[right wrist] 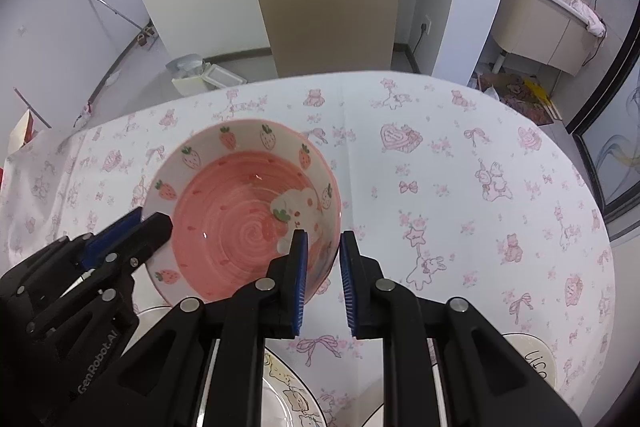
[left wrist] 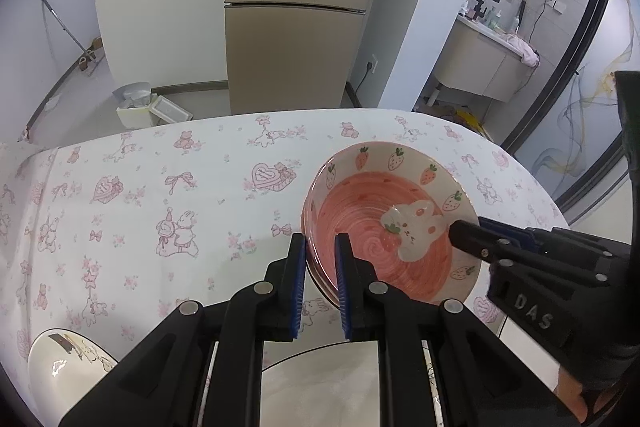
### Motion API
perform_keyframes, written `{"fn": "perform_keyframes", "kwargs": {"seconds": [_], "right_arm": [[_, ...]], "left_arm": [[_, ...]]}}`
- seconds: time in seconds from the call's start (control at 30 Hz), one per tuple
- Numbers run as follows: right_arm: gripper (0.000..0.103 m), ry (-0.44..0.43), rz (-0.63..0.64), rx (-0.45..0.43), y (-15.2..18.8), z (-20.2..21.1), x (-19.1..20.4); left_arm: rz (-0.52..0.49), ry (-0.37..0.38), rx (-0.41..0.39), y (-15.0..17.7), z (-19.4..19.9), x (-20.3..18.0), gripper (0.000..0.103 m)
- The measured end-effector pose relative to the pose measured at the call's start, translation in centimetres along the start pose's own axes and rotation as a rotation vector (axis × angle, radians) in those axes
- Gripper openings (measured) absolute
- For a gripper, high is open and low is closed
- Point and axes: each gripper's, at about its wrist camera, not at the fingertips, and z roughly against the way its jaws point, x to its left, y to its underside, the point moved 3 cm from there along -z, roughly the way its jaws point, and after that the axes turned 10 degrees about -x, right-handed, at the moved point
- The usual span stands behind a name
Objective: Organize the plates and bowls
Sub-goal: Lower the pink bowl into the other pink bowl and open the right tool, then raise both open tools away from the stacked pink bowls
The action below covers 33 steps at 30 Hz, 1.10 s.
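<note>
A pink bowl with strawberries and a rabbit point(left wrist: 392, 223) point(right wrist: 244, 215) is held between both grippers above the table. My left gripper point(left wrist: 322, 279) is shut on its left rim, one finger inside and one outside; it also shows in the right wrist view point(right wrist: 132, 227). My right gripper point(right wrist: 324, 279) straddles the bowl's right rim with a gap at the outer finger; it also shows in the left wrist view point(left wrist: 472, 239). A white plate with a cartoon print point(right wrist: 288, 395) point(left wrist: 320, 387) lies under the grippers at the near edge.
A table with a pink-printed white cloth point(left wrist: 160, 195) point(right wrist: 460, 187). A white bowl point(left wrist: 68, 363) at the near left. A white dish with writing point(right wrist: 532, 359) at the near right. A beige fridge point(left wrist: 296, 7) and floor beyond the table's far edge.
</note>
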Motion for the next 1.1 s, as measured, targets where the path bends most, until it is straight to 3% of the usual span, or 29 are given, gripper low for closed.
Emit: {"fn": "perform_keyframes", "kwargs": {"seconds": [0.27, 0.33, 0.4, 0.73, 0.83, 0.9, 0.97, 1.1], "right_arm": [[0.021, 0.003, -0.023, -0.030, -0.7, 1.0, -0.8], [0.039, 0.005, -0.023, -0.048, -0.9, 1.3, -0.9], [0.046, 0.020, -0.021, -0.081, -1.1, 1.9, -1.0], [0.052, 0.002, -0.036, -0.163, -2.2, 4.9, -1.8], [0.053, 0.003, -0.052, -0.182, -2.4, 5.6, -2.3], [0.054, -0.005, -0.062, -0.194, -2.5, 6.1, -2.5], [0.056, -0.008, -0.067, -0.209, -2.6, 6.6, -2.8], [0.061, 0.008, -0.079, -0.222, -2.8, 7.1, -3.6]], "left_arm": [[-0.056, -0.030, -0.030, -0.5, 0.9, -0.4, 0.016], [-0.048, -0.022, -0.043, -0.9, 1.5, -0.2, 0.016], [-0.019, -0.007, -0.053, -1.4, 2.0, 0.4, 0.016], [0.019, -0.048, -0.150, -3.3, 5.3, 2.3, 0.017], [0.029, -0.047, -0.193, -3.7, 6.5, 2.3, 0.035], [0.014, -0.064, -0.234, -4.0, 7.4, 2.1, 0.054], [0.002, -0.086, -0.242, -4.2, 7.8, 2.0, 0.062], [0.026, -0.081, -0.236, -4.4, 8.0, 2.6, 0.064]]}}
